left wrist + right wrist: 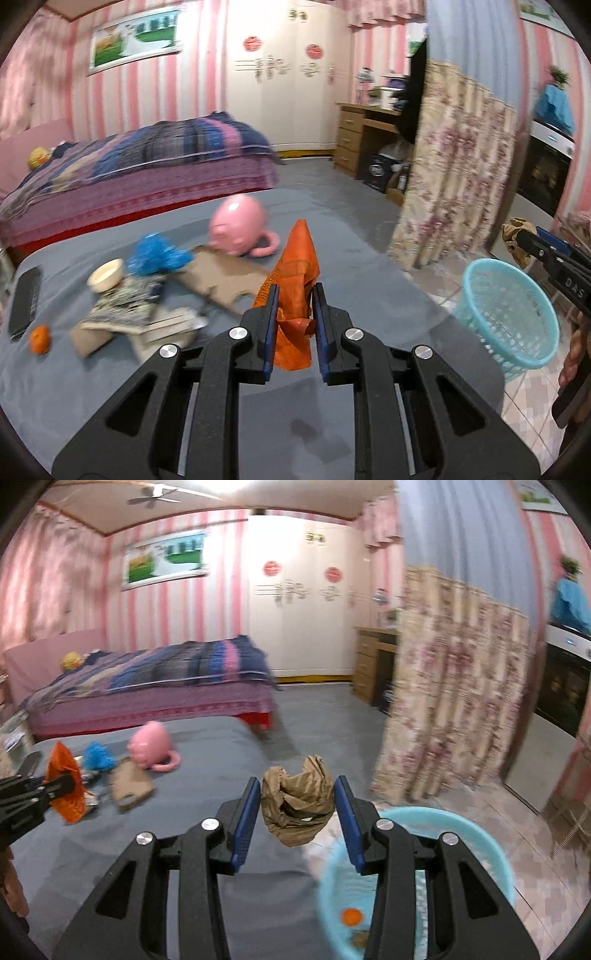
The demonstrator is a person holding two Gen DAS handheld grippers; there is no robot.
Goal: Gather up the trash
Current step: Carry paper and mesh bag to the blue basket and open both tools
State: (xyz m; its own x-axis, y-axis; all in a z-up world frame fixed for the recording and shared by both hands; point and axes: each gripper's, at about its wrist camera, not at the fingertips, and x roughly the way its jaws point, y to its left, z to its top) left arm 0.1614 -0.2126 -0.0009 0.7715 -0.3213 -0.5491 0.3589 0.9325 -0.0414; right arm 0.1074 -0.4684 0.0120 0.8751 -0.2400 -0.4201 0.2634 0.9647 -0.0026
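My left gripper [295,295] is shut on a crumpled orange wrapper [297,273], held above the grey-covered table [110,387]. From the right wrist view the same orange wrapper [64,775] hangs at the far left. My right gripper [297,790] is shut on a crumpled brown paper bag [297,805], just left of and above the light blue basket [476,834]. The basket [517,314] stands on the floor off the table's right edge; a small orange piece [351,916] lies inside it. In the left wrist view the right gripper [517,236] with the brown paper shows at the right edge.
On the table lie a pink piggy bank [238,227], a blue fluffy thing [155,254], flat cardboard [225,277], a cream cup [107,275], a mandarin [40,339], a black remote [24,302] and folded papers [136,317]. A floral curtain [454,166] hangs right; a bed [140,162] is behind.
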